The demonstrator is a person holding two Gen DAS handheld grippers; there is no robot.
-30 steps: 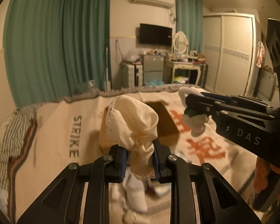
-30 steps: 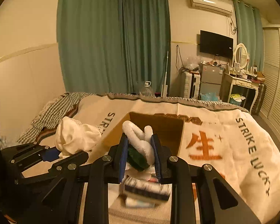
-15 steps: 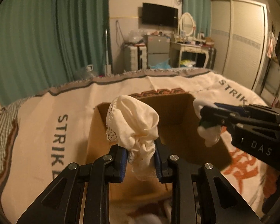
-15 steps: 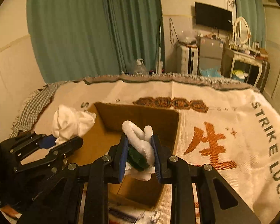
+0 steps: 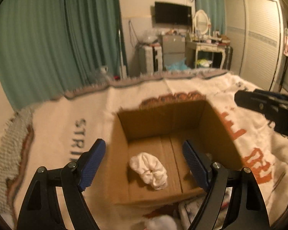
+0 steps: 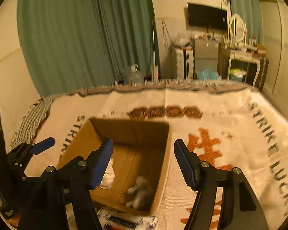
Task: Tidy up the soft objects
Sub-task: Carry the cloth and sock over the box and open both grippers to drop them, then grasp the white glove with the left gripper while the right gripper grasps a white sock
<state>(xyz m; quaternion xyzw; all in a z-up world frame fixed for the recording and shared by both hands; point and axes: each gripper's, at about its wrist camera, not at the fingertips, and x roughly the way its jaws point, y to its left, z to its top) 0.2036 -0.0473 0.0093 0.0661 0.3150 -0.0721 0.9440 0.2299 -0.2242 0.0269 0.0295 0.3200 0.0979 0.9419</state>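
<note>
Cardboard box [image 5: 163, 126] on blanket [image 6: 230, 103]: cloth [image 5: 148, 169] by left wall, toy [image 6: 139, 193] in near right corner. Left gripper [image 5: 144, 164], right gripper [image 6: 144, 163] wide open, empty. Lift straight up, clear rim.

One box [image 5: 217, 134]; two soft items [image 5: 148, 169] [image 6: 139, 193]

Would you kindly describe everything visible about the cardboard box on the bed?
The cardboard box is plain brown corrugated card, open at the top, standing upright on the printed blanket. Its floor shows a centre seam. Inside lie a crumpled white cloth and, nearer the right wall, a small pale soft toy, blurred. Both grippers hover open above it, touching nothing.
</note>
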